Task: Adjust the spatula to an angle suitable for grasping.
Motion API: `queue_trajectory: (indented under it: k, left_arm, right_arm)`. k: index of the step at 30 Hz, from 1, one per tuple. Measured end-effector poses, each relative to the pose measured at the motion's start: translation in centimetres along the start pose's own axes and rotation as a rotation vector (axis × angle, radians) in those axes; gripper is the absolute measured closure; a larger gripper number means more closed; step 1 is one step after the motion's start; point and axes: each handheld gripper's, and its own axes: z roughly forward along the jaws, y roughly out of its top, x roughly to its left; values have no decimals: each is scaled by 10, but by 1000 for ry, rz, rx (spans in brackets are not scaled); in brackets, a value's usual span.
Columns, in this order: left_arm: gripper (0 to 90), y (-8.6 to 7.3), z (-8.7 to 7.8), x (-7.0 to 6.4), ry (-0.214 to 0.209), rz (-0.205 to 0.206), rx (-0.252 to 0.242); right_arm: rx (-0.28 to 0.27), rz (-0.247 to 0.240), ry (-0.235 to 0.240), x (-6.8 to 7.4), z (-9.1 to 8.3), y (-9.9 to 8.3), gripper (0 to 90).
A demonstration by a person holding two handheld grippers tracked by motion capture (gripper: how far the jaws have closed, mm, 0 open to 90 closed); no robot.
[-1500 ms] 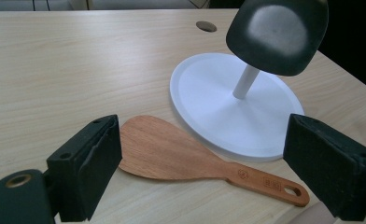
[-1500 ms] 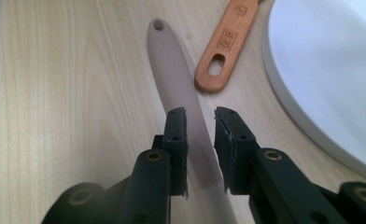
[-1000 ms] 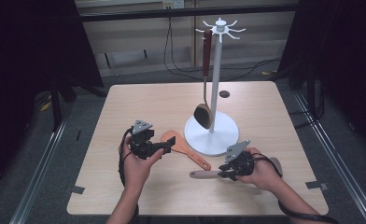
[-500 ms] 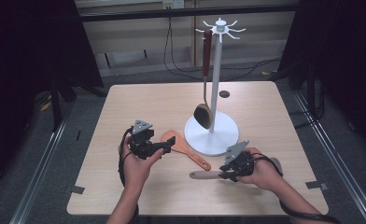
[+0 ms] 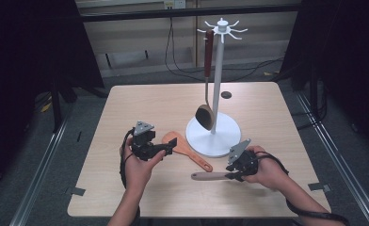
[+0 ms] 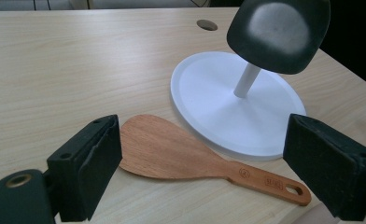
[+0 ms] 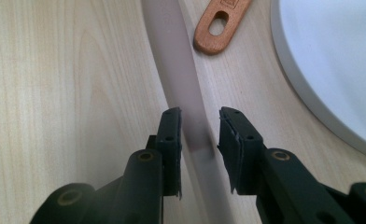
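Wooden table (image 5: 140, 101) carries three utensils and one white stand (image 5: 214, 136). One ladle (image 5: 205, 113) with a dark red handle hangs from a hook of the stand, its dark bowl just above the round base. One orange-brown wooden spatula (image 5: 185, 149) lies flat at about 7 o'clock from the base, blade toward the left gripper (image 5: 166, 149), handle running to 4 o'clock and ending in a hole. Two small stamped marks sit on that handle in the left gripper view, one round and one a short word too small to read. The third utensil, a pale greyish-beige handle (image 5: 210, 176), lies flat on the table at 6 o'clock from the base, just beyond the spatula's handle end and apart from it.

Left gripper's jaws stand wide apart, holding nothing, with the spatula blade (image 6: 165, 149) between and beyond them. Right gripper (image 5: 229, 175) straddles the pale handle (image 7: 183, 88): its jaws are narrowly parted, one on each side of it, with a thin gap visible on both sides.
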Motion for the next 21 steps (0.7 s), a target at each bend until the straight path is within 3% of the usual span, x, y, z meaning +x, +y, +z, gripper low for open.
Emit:
queue_trajectory:
  k: [13, 21]
  left_arm:
    - [115, 0, 0, 1, -2, -4, -5]
    - [115, 0, 0, 2, 2, -7, -6]
  right_arm:
    - [47, -15, -13, -1, 1, -2, 685]
    - [53, -18, 3, -3, 5, -5, 695]
